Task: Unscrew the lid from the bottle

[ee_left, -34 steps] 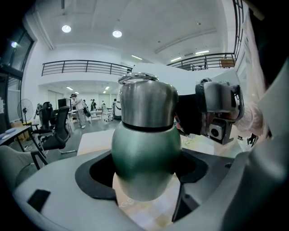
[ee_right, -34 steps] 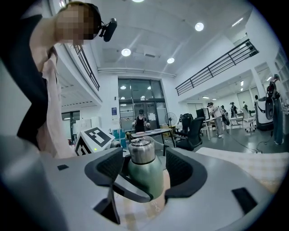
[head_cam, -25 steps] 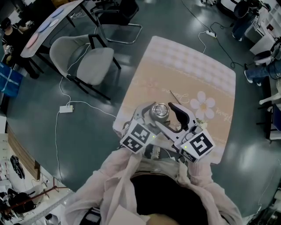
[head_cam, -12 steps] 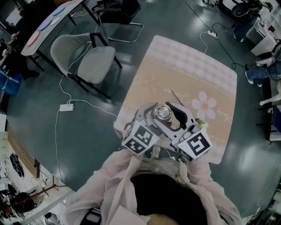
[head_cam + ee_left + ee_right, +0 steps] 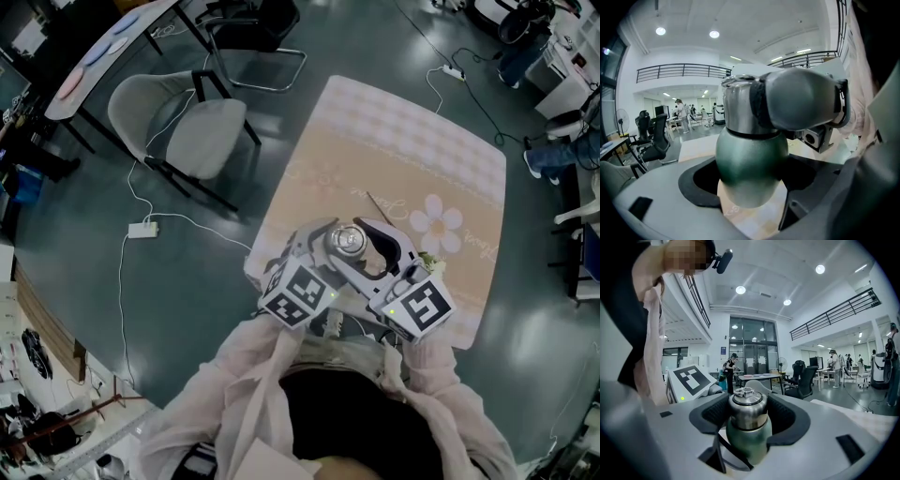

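Bottle (image 5: 747, 159) (one) gripped by left hand-held gripper (image 5: 751, 180); right hand-held gripper (image 5: 749, 417), just closed, clamps its lid (image 5: 747, 401).

Dark glossy floor (image 5: 187, 281) surrounds the beige flowered counter (image 5: 403, 159) stretching beyond the left tool (image 5: 330, 246). To that tool's left stands a grey chair (image 5: 187, 131), with a white power strip (image 5: 142, 231) nearer. Round ceiling lights (image 5: 740, 289) shine above a railed balcony (image 5: 679, 71).

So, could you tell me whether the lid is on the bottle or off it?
On: the steel lid sits flush on the green bottle, with no gap at the seam between them.
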A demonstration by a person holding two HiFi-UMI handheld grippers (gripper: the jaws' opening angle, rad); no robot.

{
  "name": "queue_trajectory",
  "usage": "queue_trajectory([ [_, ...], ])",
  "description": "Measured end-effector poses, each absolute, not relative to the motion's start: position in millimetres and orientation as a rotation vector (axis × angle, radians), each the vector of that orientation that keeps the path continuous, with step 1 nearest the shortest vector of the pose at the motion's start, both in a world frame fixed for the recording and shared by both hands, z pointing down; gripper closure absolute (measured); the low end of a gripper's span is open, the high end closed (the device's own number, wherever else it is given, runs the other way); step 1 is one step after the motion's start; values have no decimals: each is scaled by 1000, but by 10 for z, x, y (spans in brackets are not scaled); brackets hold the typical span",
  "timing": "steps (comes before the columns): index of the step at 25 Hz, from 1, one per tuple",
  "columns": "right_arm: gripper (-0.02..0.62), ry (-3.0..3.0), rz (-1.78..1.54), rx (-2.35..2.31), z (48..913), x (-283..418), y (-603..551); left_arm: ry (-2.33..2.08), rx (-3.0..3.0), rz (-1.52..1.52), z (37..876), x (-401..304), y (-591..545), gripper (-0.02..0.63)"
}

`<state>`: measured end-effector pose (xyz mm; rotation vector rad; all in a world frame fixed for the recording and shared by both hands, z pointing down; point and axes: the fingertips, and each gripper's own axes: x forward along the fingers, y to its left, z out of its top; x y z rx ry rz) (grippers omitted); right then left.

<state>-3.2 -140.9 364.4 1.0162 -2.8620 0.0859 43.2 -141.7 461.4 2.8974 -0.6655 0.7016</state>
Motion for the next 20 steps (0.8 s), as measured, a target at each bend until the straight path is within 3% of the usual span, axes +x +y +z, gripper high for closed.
queue_trajectory([
  [20,322,-2917,3,794,3660,-149,-1266,-449,2944,719,4666,420,-1257,227],
])
